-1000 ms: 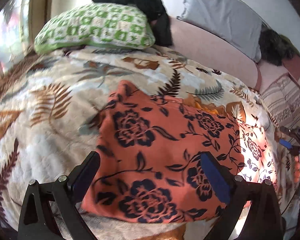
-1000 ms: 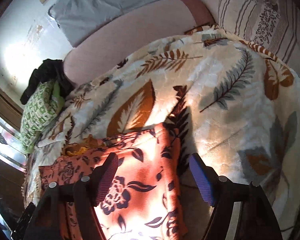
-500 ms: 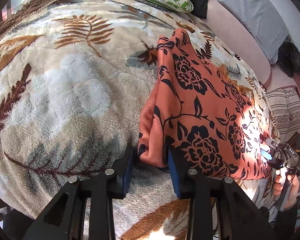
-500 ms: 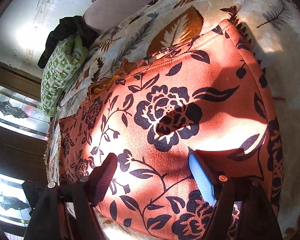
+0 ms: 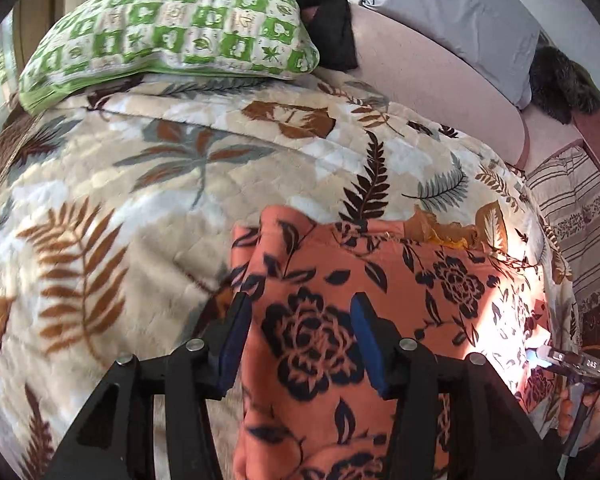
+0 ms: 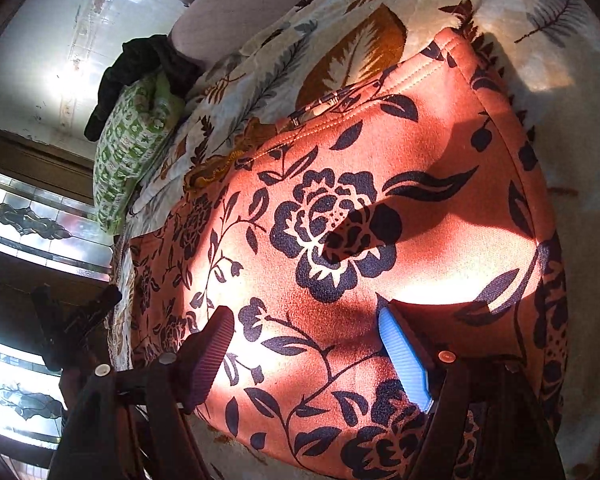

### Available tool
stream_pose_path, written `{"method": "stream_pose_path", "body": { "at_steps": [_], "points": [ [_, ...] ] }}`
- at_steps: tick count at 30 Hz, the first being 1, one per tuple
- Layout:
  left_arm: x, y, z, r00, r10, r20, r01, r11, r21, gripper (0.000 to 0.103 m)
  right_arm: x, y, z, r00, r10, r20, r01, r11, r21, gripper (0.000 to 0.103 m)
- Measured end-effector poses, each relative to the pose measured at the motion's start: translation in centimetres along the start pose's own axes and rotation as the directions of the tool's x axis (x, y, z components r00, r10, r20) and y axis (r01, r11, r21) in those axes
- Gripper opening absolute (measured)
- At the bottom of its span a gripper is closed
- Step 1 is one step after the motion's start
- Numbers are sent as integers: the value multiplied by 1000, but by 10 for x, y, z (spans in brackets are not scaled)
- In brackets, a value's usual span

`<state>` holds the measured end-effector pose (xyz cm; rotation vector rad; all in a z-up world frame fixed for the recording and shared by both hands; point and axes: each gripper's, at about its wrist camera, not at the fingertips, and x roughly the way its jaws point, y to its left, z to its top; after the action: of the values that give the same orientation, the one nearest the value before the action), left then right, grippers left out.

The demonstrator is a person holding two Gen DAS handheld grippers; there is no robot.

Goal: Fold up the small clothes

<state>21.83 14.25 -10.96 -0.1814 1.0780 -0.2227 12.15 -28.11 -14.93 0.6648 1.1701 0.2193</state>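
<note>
An orange cloth with black flowers (image 5: pixel 380 280) lies on the leaf-patterned blanket (image 5: pixel 140 184); its left edge is bunched into a raised fold. My left gripper (image 5: pixel 300 340) straddles that fold. Its jaws are opening and the blue pads (image 5: pixel 236 344) stand apart with cloth between them, not pinched. In the right wrist view the same cloth (image 6: pixel 380 208) fills the frame in sunlight. My right gripper (image 6: pixel 308 356) hovers open just over its near part, holding nothing. The right gripper (image 5: pixel 556 360) and the hand holding it (image 5: pixel 580 412) also show at the cloth's right end.
A green-and-white pillow (image 5: pixel 172 28) and a black garment (image 5: pixel 332 12) lie at the far side. A grey pillow (image 5: pixel 460 12) and a striped cushion (image 5: pixel 572 208) sit to the right. Yellow-brown fabric (image 5: pixel 444 232) peeks out at the cloth's far edge. Window panes (image 6: pixel 28 216) are on the left.
The left gripper went from wide open to shut on the cloth's left edge, and its jaws have now parted again as it swung back. The right gripper dropped onto the cloth, then held still.
</note>
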Motion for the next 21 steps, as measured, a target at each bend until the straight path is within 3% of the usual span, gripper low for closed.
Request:
{"method": "stream_pose_path", "body": {
  "at_steps": [1,2,3,4,5,7,10,13,15,17,18,20,21],
  "points": [
    [14,1,9,999,29,-21,-29,1000,3,43,0,-1,0,1000,5,-1,-5,1000,2,78],
    [29,6,16,996,79,-48,-79,997,1,20,-1,-1,0,1000,10,-1,-10,1000,5,78],
    [47,17,21,985,145,-89,-148,988,-33,11,-1,-2,0,1000,13,-3,-13,1000,7,78],
    [56,34,24,985,139,-106,-151,982,-112,15,-1,-3,0,1000,16,-3,-16,1000,10,78],
    [55,49,26,992,93,-84,-107,977,-187,24,-1,-3,1,1000,19,-4,-19,1000,13,78],
    [46,58,26,988,145,-47,-152,963,-221,28,-1,-4,1,1000,24,-7,-24,1000,14,78],
    [33,54,17,980,196,-41,-200,965,-168,28,-1,-6,1,999,32,-7,-32,999,17,78],
    [3,46,0,988,157,10,-154,977,-148,31,-2,-5,1,1000,30,-7,-30,999,23,78],
    [-23,33,-14,992,119,50,-112,986,-123,40,-4,-4,0,1000,27,-9,-27,999,35,78],
    [-45,15,-32,992,85,97,-78,994,-75,63,-10,-3,-1,1000,31,6,-31,998,48,78],
    [-50,8,-41,990,81,112,-76,996,-49,65,-15,-1,-2,999,34,20,-35,998,50,78],
    [-41,0,-60,991,112,68,-113,994,2,66,-24,2,-5,997,54,49,-57,997,49,78],
    [-27,5,-69,987,161,24,-161,987,-1,66,-28,3,-8,996,68,61,-71,996,48,78]
  ]
}}
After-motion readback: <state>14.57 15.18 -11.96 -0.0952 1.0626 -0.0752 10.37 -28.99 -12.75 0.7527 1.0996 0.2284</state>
